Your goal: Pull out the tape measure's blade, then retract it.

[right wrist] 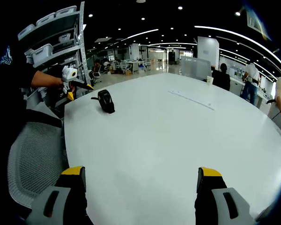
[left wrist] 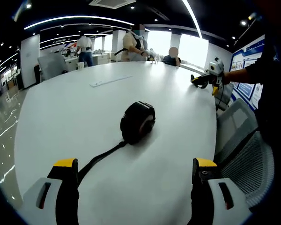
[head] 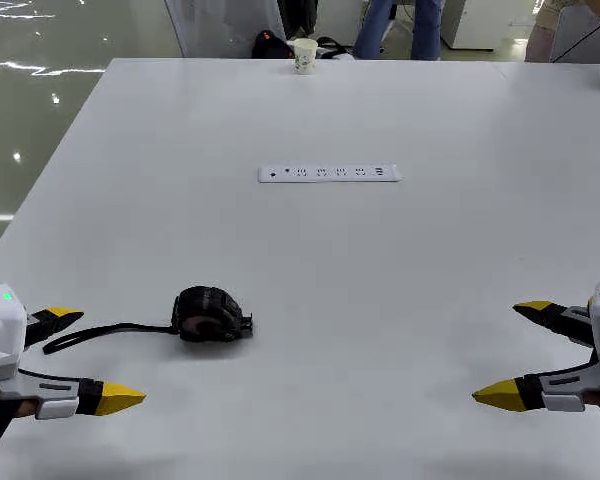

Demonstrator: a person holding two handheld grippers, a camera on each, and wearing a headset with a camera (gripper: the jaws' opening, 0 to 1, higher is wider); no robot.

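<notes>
Tape measure (left wrist: 137, 122) near left gripper (left wrist: 135, 163), untouched

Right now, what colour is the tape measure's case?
Black. The tape measure shows best in the left gripper view, with its black strap trailing toward the camera.

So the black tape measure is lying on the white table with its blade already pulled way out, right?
Not quite. The tape measure does lie on the white table, but its blade is not pulled out. It is tucked in at the case. The long thing trailing from it is a black wrist strap. The head view shows this best.
</notes>
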